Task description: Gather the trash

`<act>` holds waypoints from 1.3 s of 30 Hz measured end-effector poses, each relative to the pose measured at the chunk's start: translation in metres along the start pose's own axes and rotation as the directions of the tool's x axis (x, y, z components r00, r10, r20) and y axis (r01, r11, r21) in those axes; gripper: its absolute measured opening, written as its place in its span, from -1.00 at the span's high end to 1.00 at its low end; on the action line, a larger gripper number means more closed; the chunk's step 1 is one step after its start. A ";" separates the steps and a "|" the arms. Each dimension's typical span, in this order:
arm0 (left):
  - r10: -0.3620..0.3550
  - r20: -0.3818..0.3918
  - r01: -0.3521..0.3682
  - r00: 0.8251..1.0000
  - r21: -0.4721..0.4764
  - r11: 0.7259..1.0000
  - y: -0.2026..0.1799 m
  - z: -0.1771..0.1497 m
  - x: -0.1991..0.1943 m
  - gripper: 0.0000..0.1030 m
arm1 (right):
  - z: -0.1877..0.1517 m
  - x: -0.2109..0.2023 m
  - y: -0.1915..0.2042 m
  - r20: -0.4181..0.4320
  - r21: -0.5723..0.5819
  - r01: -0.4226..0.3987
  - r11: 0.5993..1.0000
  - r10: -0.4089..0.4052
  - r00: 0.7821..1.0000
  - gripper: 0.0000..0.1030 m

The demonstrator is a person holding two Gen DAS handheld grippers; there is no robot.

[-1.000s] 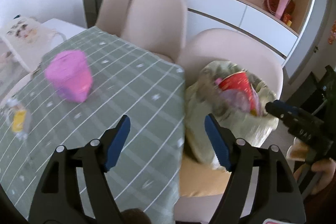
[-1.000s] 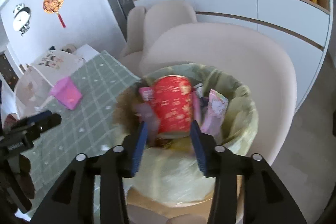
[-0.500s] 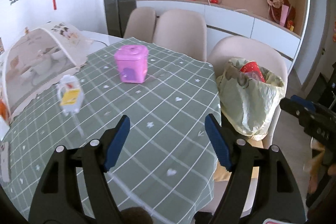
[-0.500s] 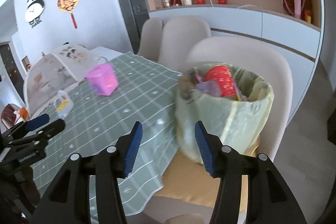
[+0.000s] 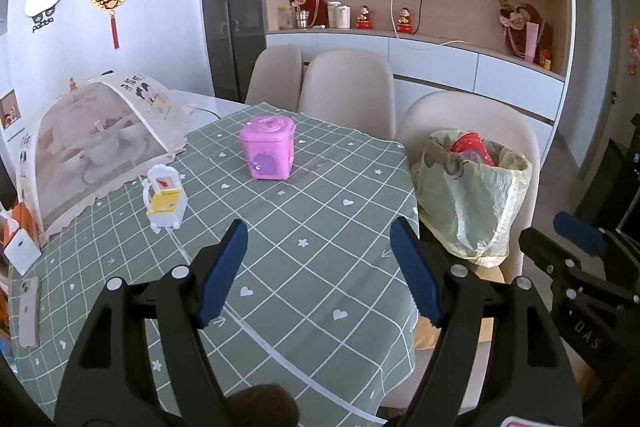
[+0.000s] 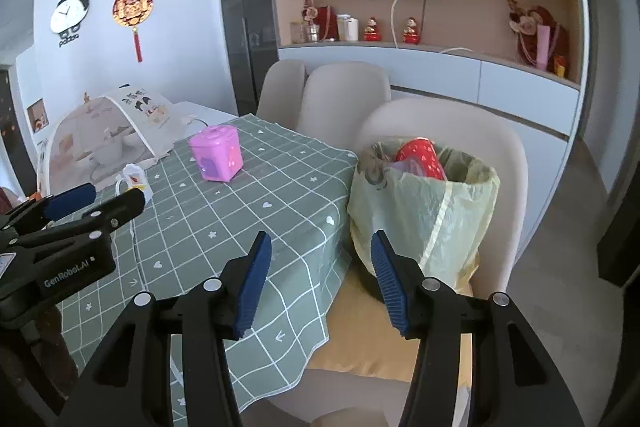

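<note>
While both tools stand wide and empty at the bottom of their frames, the left tool [image 5: 318, 271] over the green checked bench [image 5: 320, 267] and the right tool [image 6: 318, 281] low centre, the thin yellow-green plastic trash bag [image 6: 424, 215] sits full on the beige chair [image 6: 516, 155] at right. Likely light, soft and crinkly; its rolled rim looks the best hold.

The left gripper [image 5: 320, 267] hangs tilted downward, its blue-padded fingers [image 5: 224, 267] spread wide with nothing between them. The right gripper [image 6: 318, 277] is angled down the same way, fingers [image 6: 386, 277] parted and empty. Each shows at the edge of the other's view; the hands holding them are hardly visible.
</note>
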State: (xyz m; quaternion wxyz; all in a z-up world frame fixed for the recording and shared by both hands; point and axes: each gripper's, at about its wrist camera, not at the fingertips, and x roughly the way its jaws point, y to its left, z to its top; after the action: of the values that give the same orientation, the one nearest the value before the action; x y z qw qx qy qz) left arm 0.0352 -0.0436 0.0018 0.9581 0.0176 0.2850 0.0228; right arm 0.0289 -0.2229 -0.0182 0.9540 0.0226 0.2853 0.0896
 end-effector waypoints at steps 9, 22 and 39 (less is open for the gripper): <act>-0.004 0.012 0.004 1.000 0.003 1.000 -0.002 -0.002 -0.009 -0.36 | -0.002 -0.012 -0.005 0.029 0.033 0.044 0.999 -0.045 0.999 0.05; -0.072 -0.010 0.073 0.997 0.027 0.997 -0.011 -0.003 -0.004 -0.36 | -0.006 -0.018 -0.012 0.019 0.080 0.079 0.994 -0.081 0.997 0.05; -0.092 -0.024 0.093 0.995 0.046 0.995 -0.016 -0.003 0.003 -0.36 | -0.004 -0.013 -0.019 0.015 0.106 0.106 0.989 -0.109 0.994 0.05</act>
State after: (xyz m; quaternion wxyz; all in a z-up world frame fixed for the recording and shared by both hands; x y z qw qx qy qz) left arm 0.0365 -0.0595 -0.0033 0.9542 0.0266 0.2965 -0.0279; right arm 0.0187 -0.2437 -0.0165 0.9579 0.0581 0.2803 0.0227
